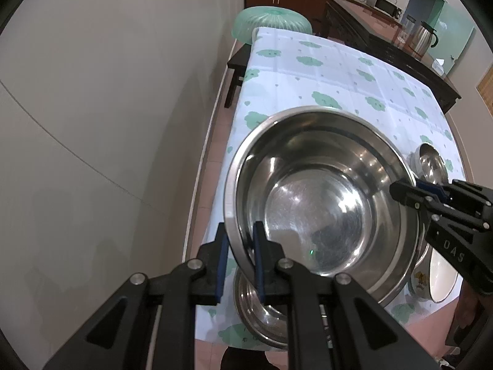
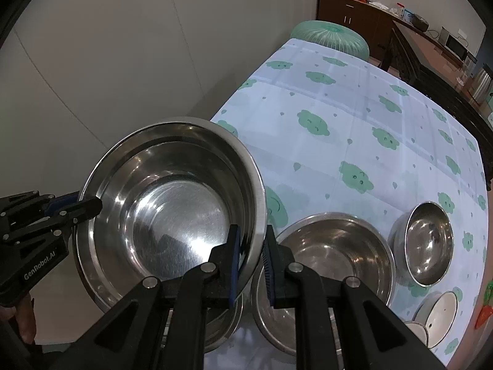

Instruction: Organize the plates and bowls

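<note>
A large steel bowl [image 1: 320, 197] [image 2: 172, 203] is held above the table's near edge by both grippers. My left gripper [image 1: 240, 262] is shut on its near-left rim; it also shows in the right wrist view [image 2: 83, 208]. My right gripper [image 2: 251, 265] is shut on the opposite rim, seen in the left wrist view [image 1: 406, 191]. Below it a steel bowl [image 1: 262, 314] sits on the table. Another steel bowl [image 2: 332, 256], a small steel bowl [image 2: 428, 243] and white enamel dishes [image 2: 437, 314] stand to the right.
The table [image 2: 354, 117] has a white cloth with green cloud prints. A green mesh food cover [image 1: 271, 23] sits at its far end. A wall runs along the left. A dark sideboard [image 1: 400, 49] with a kettle stands at the right.
</note>
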`<state>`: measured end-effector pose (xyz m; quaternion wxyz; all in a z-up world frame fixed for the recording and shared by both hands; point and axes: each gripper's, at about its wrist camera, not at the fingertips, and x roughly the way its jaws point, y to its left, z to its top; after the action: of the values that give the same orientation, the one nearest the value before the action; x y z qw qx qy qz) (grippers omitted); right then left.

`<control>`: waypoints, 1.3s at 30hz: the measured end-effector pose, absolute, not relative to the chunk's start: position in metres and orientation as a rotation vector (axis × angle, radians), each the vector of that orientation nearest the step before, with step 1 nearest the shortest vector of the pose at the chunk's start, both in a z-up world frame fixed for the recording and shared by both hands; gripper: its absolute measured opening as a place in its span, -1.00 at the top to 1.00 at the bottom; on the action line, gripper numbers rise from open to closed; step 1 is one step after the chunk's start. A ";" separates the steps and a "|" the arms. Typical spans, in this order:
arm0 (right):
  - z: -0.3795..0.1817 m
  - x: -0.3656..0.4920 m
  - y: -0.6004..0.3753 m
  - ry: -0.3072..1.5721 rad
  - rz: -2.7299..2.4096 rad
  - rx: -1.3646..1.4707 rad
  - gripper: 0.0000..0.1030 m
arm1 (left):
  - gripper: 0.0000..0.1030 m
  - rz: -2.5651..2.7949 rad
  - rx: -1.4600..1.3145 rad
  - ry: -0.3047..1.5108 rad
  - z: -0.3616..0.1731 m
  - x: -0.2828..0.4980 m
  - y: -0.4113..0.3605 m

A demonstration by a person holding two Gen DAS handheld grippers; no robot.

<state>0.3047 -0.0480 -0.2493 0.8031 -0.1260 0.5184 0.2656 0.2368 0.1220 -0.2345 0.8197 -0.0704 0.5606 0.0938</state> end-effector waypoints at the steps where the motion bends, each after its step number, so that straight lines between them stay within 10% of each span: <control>1: -0.250 0.303 -0.048 1.112 0.568 -0.270 0.70 | 0.75 0.199 -0.150 1.194 -0.235 0.236 0.122; 39: -0.281 0.250 -0.053 1.181 0.545 -0.279 0.69 | 0.75 0.133 -0.109 1.272 -0.265 0.184 0.116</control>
<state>0.2497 -0.0530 -0.2807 0.7867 -0.1296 0.5481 0.2529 0.1837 0.1164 -0.2648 0.8010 -0.0506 0.5934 0.0619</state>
